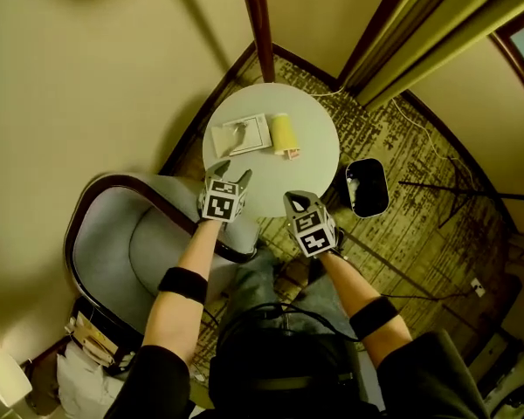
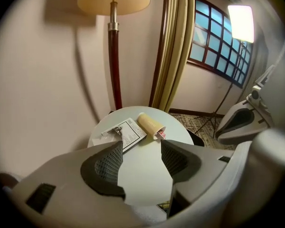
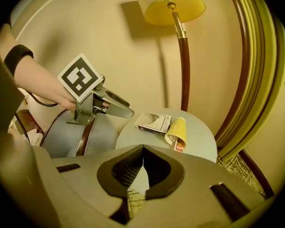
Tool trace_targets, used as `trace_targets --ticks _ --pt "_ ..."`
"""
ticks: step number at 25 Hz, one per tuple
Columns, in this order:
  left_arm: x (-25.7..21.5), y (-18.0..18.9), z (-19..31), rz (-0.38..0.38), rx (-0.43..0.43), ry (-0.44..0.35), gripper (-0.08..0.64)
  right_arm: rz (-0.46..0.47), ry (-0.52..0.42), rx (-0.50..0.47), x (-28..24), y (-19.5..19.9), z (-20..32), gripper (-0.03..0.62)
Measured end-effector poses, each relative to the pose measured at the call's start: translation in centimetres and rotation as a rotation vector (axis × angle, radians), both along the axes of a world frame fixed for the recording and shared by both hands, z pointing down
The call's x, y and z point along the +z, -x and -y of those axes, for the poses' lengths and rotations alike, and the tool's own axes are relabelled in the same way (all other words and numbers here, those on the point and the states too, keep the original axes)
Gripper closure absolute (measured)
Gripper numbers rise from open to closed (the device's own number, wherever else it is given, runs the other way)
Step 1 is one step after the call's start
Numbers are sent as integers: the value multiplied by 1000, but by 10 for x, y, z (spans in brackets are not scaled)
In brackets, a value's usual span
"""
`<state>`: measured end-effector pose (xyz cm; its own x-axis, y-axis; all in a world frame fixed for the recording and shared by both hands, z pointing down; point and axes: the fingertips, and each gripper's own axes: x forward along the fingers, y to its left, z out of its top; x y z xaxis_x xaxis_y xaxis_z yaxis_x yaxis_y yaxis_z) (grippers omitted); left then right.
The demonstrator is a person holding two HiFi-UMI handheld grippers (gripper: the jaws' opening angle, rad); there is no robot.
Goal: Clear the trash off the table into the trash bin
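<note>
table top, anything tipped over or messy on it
Yes. The yellow cup lies on its side on the round table, with a small red and white scrap at its open end. Beside it, a crumpled wrapper sits on a printed sheet. No spill shows.

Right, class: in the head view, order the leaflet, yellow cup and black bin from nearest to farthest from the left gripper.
1. Leaflet, on the table just beyond the left gripper.
2. Yellow cup, lying right of the leaflet.
3. Black bin, on the floor right of the table.
</note>
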<state>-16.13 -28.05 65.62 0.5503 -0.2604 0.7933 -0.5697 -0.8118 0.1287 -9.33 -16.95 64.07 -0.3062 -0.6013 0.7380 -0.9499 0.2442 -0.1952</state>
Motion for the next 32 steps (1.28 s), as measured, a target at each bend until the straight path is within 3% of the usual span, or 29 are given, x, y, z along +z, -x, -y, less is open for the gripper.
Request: trace_targets --ticks 5,16,23,27,32 --pt "50 -7 19 21 132 19 249 6 24 35 42 7 16 588" --pt "149 -12 52 224 363 -49 232 46 40 105 102 5 22 588" --pt "186 -15 62 295 388 -27 239 73 35 153 115 0 15 588" --pt "196 -14 67 301 369 -32 356 77 40 164 120 -1 13 588" --pt "187 -15 66 288 354 -48 397 76 31 167 118 -2 14 588"
